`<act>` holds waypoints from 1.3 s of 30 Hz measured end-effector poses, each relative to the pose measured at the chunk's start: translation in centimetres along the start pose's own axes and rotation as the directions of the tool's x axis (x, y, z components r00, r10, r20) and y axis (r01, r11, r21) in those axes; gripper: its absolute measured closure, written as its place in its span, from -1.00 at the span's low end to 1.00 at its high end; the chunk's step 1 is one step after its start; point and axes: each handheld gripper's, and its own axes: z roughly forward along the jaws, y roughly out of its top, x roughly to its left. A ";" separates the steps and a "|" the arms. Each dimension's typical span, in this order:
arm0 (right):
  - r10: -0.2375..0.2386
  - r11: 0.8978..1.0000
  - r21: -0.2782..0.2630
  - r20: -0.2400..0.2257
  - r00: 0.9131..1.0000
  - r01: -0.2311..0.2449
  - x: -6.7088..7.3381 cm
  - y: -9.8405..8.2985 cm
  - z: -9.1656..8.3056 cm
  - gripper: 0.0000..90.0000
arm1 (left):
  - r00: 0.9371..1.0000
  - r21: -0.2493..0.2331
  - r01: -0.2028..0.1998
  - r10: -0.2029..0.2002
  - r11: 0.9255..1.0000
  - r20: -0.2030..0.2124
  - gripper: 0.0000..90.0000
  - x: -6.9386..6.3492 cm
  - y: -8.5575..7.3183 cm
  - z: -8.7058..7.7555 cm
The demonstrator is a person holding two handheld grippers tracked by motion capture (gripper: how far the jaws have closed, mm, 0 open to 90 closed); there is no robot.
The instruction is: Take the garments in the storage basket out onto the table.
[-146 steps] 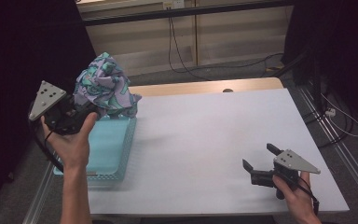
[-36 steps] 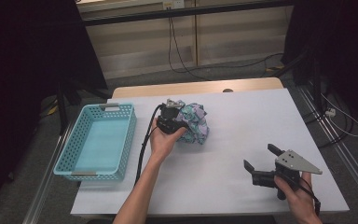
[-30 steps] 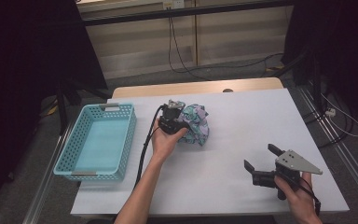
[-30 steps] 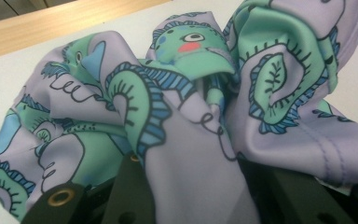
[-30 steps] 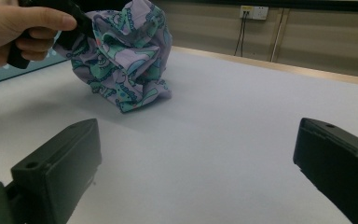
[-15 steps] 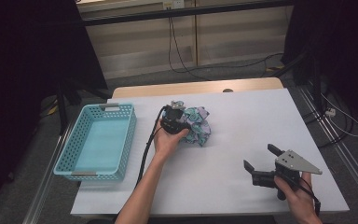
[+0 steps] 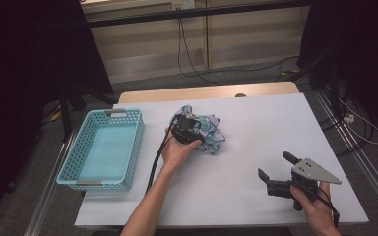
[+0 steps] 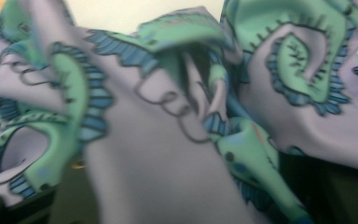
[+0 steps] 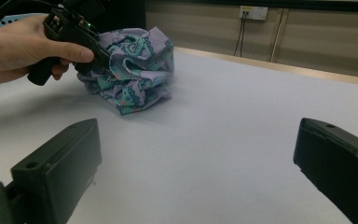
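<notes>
Blurred cloth (image 8: 177, 140) crowds your left hand-held gripper (image 7: 193, 129), hiding its jaws; whether they press the folds cannot be told.

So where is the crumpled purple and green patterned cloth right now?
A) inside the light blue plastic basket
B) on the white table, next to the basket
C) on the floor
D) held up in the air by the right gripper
B: the crumpled purple and green patterned cloth lies on the white table, right of the light blue plastic basket, which holds nothing.
</notes>
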 end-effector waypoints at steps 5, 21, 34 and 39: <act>0.000 1.000 0.000 0.000 1.000 0.000 0.0 0.0 0.0 -0.99 | 0.999 -0.029 0.040 -0.040 0.999 0.004 -0.51 0.1 -0.3 -0.5; 0.021 1.000 -0.003 -0.004 1.000 -0.021 -0.5 -0.1 0.0 -0.99 | 0.999 -0.129 -0.053 0.051 0.990 -0.018 -0.85 -0.7 -0.5 -3.2; 0.018 1.000 -0.002 -0.002 1.000 -0.018 -0.6 -0.1 0.1 -0.99 | 0.997 -0.219 -0.069 0.060 0.973 -0.047 -0.88 -1.0 -0.4 -7.3; 0.007 1.000 -0.002 -0.002 1.000 -0.007 -0.4 -0.1 0.1 -0.99 | 1.000 -0.280 -0.019 0.012 0.960 -0.027 -0.89 -1.0 -1.2 -9.0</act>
